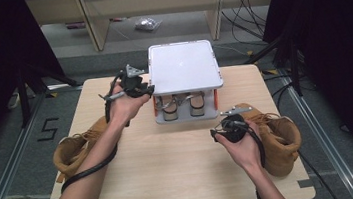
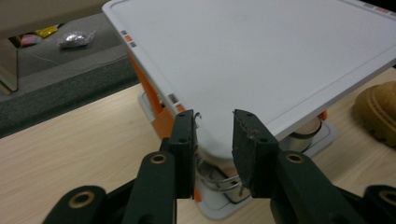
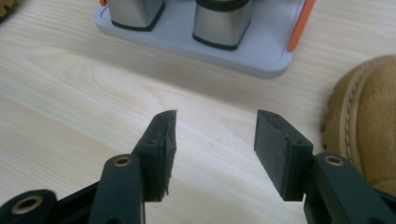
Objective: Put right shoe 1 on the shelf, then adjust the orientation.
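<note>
Your left tongs (image 1: 149, 88) stand parted and empty at the corner of the grey lidded box (image 1: 184, 66) mid-table; your right tongs (image 3: 215, 149) gape empty beside a tan boot (image 1: 277, 138). Square up before gripping.

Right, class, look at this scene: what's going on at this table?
A person works at a wooden table with a gripper in each hand. The left gripper sits at the near corner of a grey and orange stand's flat lid, jaws apart, gripping nothing. The right gripper is open over bare wood beside the right tan boot. The left tan boot lies at the table's left edge.
</note>
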Demonstrator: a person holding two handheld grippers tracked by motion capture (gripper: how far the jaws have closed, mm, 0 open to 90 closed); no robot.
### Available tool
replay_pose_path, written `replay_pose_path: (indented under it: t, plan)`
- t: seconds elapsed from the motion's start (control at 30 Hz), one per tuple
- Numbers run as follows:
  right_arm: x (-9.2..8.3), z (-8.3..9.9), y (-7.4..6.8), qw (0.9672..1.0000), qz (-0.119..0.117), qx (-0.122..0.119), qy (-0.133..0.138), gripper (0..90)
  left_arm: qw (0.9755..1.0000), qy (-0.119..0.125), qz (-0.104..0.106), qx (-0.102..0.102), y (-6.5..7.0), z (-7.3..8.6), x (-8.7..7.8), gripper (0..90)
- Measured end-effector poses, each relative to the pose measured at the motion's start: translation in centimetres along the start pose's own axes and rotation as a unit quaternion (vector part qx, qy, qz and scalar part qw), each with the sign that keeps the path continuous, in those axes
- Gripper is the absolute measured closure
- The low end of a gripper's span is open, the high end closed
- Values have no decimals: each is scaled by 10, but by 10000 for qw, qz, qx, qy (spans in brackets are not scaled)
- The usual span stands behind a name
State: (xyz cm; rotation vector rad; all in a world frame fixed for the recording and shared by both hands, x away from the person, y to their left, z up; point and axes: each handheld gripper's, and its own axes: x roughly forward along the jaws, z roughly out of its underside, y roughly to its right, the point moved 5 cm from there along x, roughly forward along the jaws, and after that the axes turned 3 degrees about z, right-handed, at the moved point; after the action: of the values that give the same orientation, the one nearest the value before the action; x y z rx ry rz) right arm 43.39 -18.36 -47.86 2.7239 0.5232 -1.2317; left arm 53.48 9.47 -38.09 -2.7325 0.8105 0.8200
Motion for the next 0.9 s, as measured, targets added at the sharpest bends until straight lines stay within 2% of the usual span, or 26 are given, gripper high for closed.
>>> replay_pose_path:
  t: [0.07, 0.1, 0.17, 0.2, 0.23, 0.27, 0.3, 0.33, 0.43, 0.47, 0.57, 0.83, 0.87, 0.9]
  plan:
    - [0, 4, 2, 10000, -27, 46, 16, 491, 10000, -54, -32, 36, -7, 4, -7, 672]
    - [-1, 6, 1, 9999, 12, 148, -24, 489, 10000, -49, -52, 22, -9, 5, -9, 669]
    - [-2, 8, 3, 10000, -16, 25, -15, 488, 9999, -130, -50, 46, -14, 10, -14, 665]
    - [-2, 9, 2, 10000, -21, 56, -3, 487, 9999, -96, -70, -18, -15, 11, -15, 660]
    - [-1, 10, 2, 10000, -77, 40, 33, 487, 9999, -104, -92, 0, -18, 12, -17, 657]
    - [-3, 10, 3, 10000, 3, 38, 18, 486, 9998, -160, -113, 44, -21, 15, -20, 655]
    - [-3, 11, 1, 9999, -75, 84, 22, 486, 9997, -184, -141, 45, -23, 17, -23, 652]
    - [-4, 11, 2, 10000, -34, 38, 28, 485, 9995, -243, -163, 94, -27, 19, -26, 648]
    - [-4, 10, 0, 9999, -78, -28, 93, 481, 9994, -281, -209, 46, -36, 25, -35, 635]
    - [-6, 10, -3, 9999, -69, 137, 52, 481, 9993, -293, -223, 33, -39, 26, -38, 630]
    - [-6, 8, -2, 9999, -49, 14, 125, 478, 9992, -313, -262, -6, -46, 32, -46, 621]
    - [-7, 10, -6, 9999, -85, 26, 118, 468, 9987, -346, -353, -139, -65, 47, -65, 604]
    - [-5, 10, -5, 9997, -80, -87, 204, 468, 9986, -339, -366, -166, -67, 48, -68, 603]
    - [-7, 11, -7, 9999, -88, -36, 129, 468, 9986, -330, -364, -175, -68, 50, -70, 602]
